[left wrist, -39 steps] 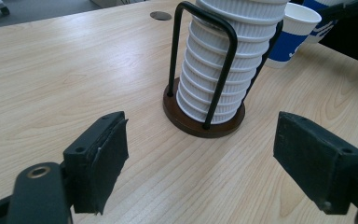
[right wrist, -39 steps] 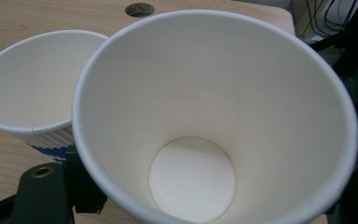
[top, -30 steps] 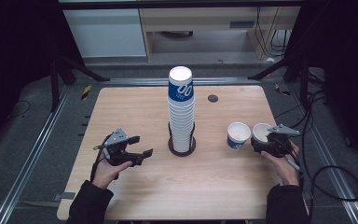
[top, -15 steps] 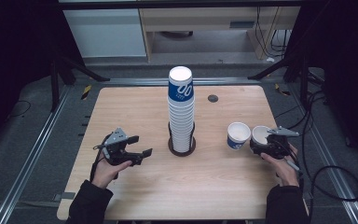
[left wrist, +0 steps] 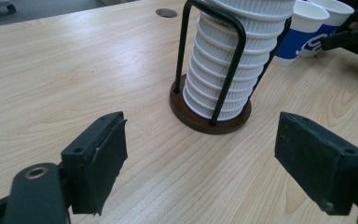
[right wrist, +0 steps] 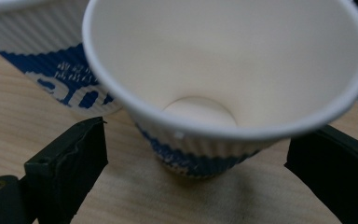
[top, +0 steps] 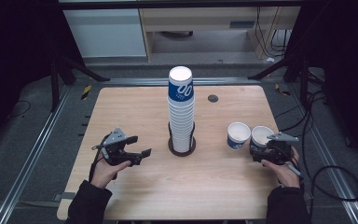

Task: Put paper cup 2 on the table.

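Two handheld black two-jaw grippers, dark sleeves on both forearms.
Left gripper [top: 129,150]: black body, grey three-cornered plate on top, thin cable off the rear. In the left gripper view [left wrist: 214,163]: blocky black jaws with dark pads, left pad's edge ragged, brass-ringed screw hole at lower left. Right gripper [top: 263,150]: same black build, grey plate, black cable trailing off the table edge. In the right gripper view [right wrist: 196,161]: matching jaws, brass-ringed hole bottom left.

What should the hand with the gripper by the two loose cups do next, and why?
Probably close the right gripper on the nearer white-and-blue ribbed paper cup: its open jaws already flank the cup's base. The cup stands upright and empty on the wooden table, beside the second paper cup.
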Demonstrator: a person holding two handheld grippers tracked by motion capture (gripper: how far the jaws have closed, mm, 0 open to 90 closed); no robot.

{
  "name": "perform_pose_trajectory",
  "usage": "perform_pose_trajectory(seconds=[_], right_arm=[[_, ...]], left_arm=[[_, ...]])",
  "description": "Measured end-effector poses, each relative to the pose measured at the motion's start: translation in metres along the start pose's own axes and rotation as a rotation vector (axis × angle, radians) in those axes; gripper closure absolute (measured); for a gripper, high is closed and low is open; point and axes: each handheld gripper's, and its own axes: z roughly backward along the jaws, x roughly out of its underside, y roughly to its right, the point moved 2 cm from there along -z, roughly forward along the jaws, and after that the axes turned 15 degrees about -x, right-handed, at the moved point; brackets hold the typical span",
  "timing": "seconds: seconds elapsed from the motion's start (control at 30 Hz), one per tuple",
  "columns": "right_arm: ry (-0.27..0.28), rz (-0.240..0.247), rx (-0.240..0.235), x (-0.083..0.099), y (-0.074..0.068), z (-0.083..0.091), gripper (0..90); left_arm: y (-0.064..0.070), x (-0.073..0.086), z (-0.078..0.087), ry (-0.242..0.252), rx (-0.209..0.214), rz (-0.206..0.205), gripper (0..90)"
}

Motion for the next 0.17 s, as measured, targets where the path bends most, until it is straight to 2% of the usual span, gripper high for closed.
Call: perform_pose_trajectory(seconds=[0.17], right_arm=[[-0.032, 0.009, -0.008, 0.014, -0.010, 0.009, 4.0]], left_arm=[[-0.003, 0.002, 0.000, -0.010, -0.008, 0.003, 15.5]])
